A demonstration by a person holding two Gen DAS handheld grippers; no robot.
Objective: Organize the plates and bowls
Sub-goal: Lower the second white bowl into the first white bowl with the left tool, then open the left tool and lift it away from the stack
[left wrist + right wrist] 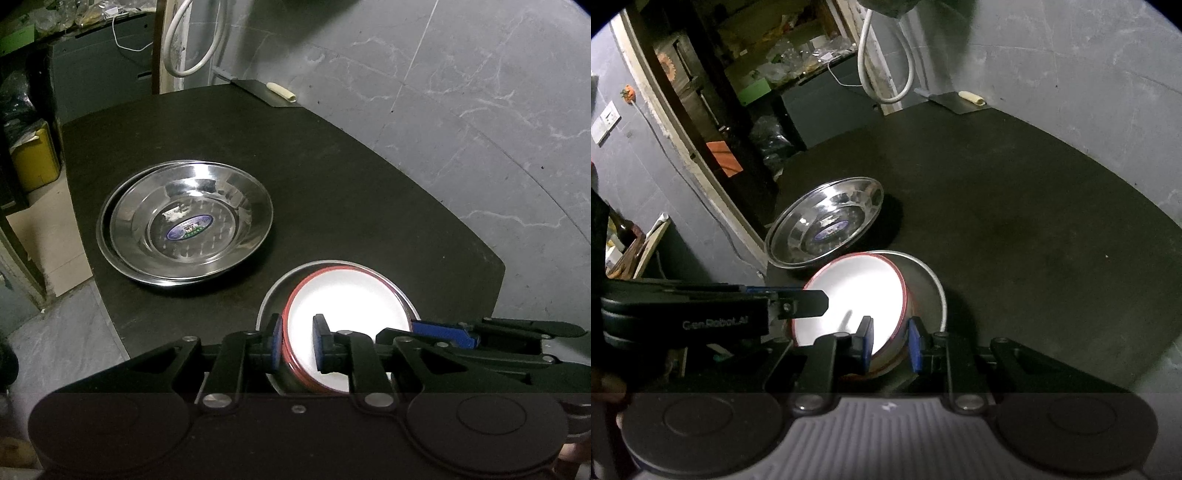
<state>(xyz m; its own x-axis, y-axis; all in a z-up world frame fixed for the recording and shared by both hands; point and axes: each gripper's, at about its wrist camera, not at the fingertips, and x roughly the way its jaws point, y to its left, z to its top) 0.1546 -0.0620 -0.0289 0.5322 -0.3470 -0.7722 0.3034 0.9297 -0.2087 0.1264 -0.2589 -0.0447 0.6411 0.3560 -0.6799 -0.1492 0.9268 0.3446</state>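
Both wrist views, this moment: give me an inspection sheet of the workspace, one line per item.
Surface: dark round table, matte.
Job's things: two nested steel plates; white red-rimmed bowl sitting tilted inside a steel bowl.
Clutter: pale roll on a flat dark sheet at the far edge.
Grippers: left gripper and right gripper each straddle the white bowl's rim; contact unclear.
Cables: white hose loop and thin wire behind the table.
Surroundings: grey marble floor, cluttered shelves.
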